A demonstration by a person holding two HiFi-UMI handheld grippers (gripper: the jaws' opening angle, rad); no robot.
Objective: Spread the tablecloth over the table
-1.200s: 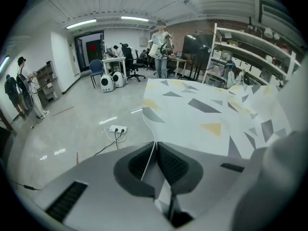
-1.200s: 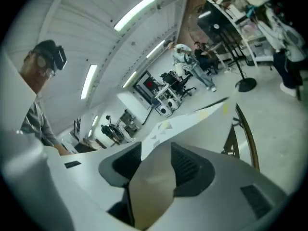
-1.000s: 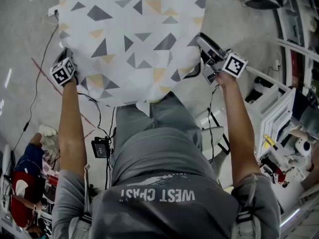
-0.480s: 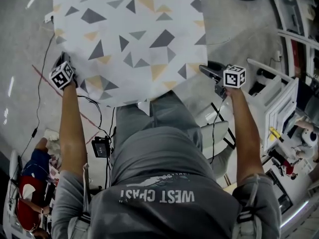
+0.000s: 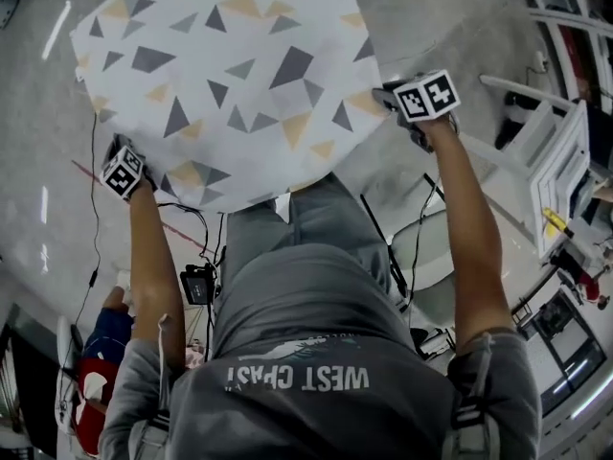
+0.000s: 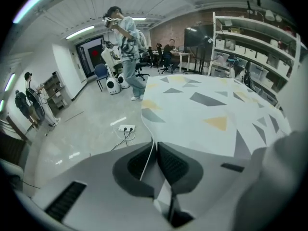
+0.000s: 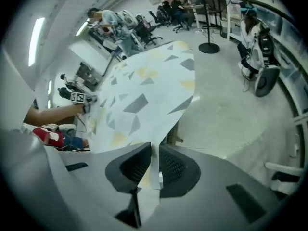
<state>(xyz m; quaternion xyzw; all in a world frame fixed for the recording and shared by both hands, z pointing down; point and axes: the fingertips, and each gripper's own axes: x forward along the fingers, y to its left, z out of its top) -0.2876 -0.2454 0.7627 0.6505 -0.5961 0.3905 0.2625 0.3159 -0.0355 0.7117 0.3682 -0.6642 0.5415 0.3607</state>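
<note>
Ahead of you, seen from the head camera, the tablecloth (image 5: 230,75) is opened out flat with its triangle print facing up. It reaches from your waist to the far side. It appears to lie over the desk, though the desk top is covered and cannot be checked.

- Left tool (image 6: 154,146): jaws pressed together on the near left edge of the tablecloth. The thin white hem runs straight down between the pads.
- Right tool (image 7: 154,153): jaws have just been closing. A fold of the near right edge sits between the pads, pinched.
- Both near corners are therefore in your grip. The cloth between them hangs in a shallow curve against your legs.

Progress, as a judgement: the unfolding and the throw across look done, so this is late in the task. What seems left is to draw the near edge even, lower it and let go. The print sits a little askew to your body, so a small squaring pull may be needed. Whether the far edge hangs evenly cannot be told from these views.
</note>
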